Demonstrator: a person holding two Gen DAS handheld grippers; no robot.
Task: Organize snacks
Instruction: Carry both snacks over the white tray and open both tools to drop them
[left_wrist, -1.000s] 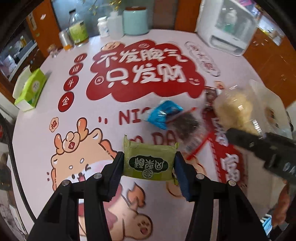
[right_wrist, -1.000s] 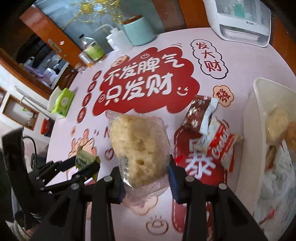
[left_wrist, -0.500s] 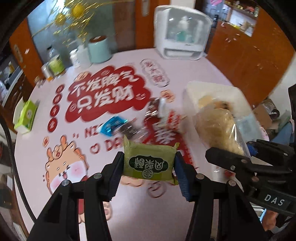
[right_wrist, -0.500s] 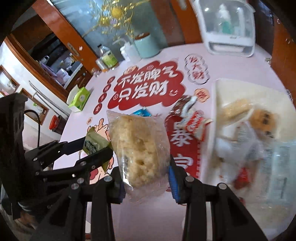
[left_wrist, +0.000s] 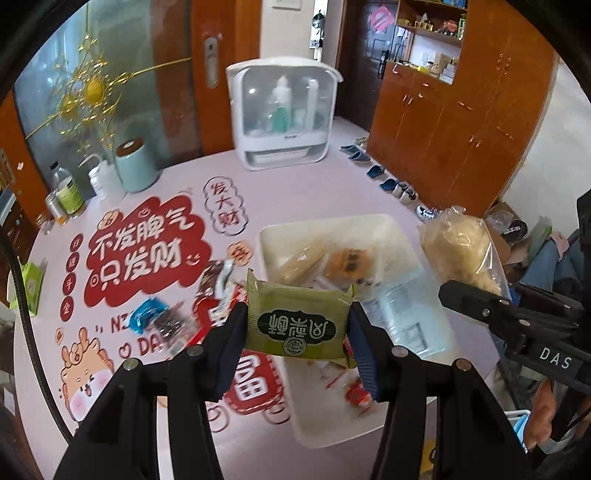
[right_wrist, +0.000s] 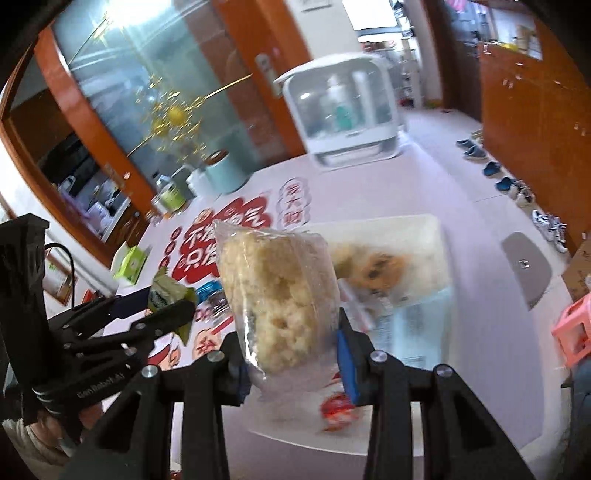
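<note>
Both tongs have swung over the bin — tilted down, snacks clamped.

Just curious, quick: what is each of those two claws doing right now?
Left gripper: closed on a green snack packet.
Right gripper: closed on a clear bag of puffed rice cake.

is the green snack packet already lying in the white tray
No, the green snack packet is clamped between the left gripper's fingers, held in the air in front of the white tray.
</note>
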